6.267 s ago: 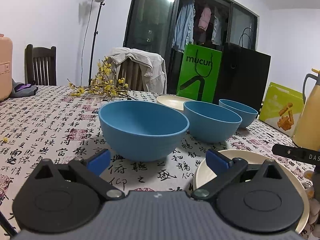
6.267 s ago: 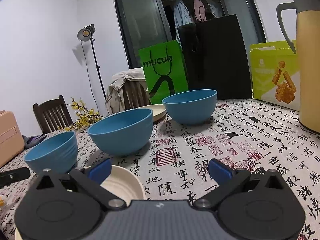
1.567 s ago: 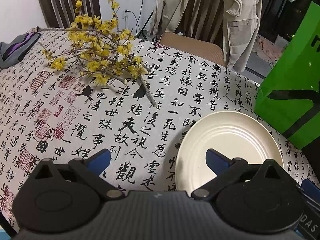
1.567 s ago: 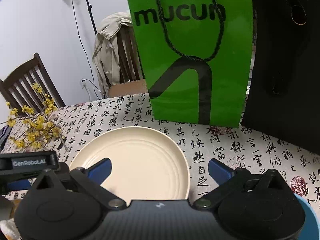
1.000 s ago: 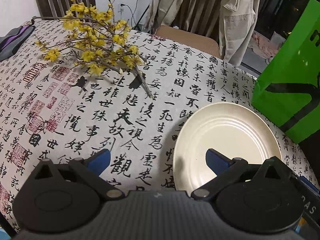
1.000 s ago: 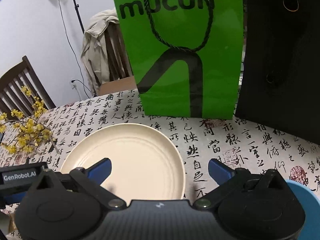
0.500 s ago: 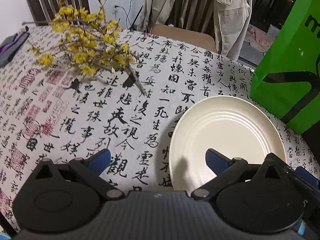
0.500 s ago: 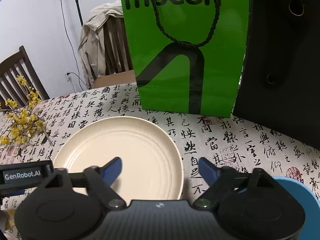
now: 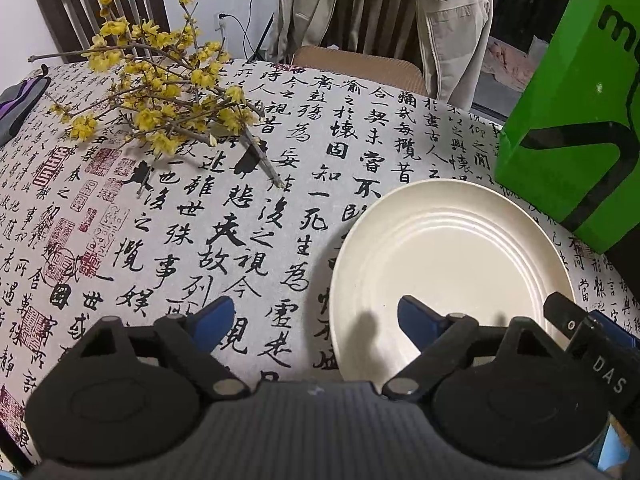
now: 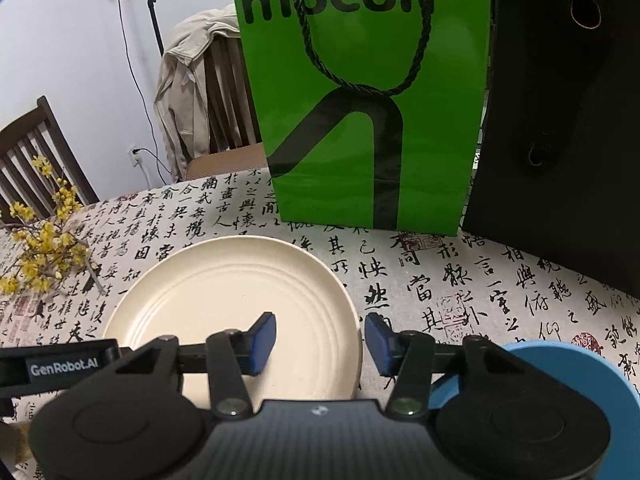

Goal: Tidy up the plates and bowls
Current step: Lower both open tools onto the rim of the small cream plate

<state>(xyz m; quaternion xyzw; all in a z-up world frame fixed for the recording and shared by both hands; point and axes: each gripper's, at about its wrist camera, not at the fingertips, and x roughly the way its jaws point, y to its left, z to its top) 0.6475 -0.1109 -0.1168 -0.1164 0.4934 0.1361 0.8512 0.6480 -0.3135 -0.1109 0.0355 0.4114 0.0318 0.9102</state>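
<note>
While both grippers point down at it, a cream plate (image 10: 224, 292) lies flat on a tablecloth (image 9: 200, 208) printed with black calligraphy, just in front of a green paper bag (image 10: 360, 100). It is shallow, with ringed ridges and a thin raised rim, and looks stiff, smooth and probably light, perhaps plastic or melamine, though the material is hard to judge.

The right gripper (image 10: 320, 338) straddles the plate's right edge, its jaws closing with the rim between the blue pads but not yet pinched. The left gripper (image 9: 312, 316) is closing from wide apart, astride the left edge.

The rim is the only purchase; a glossy lip could slide, so a deep bite seems wise. A blue bowl (image 10: 580, 372) sits near the plate's right side.
</note>
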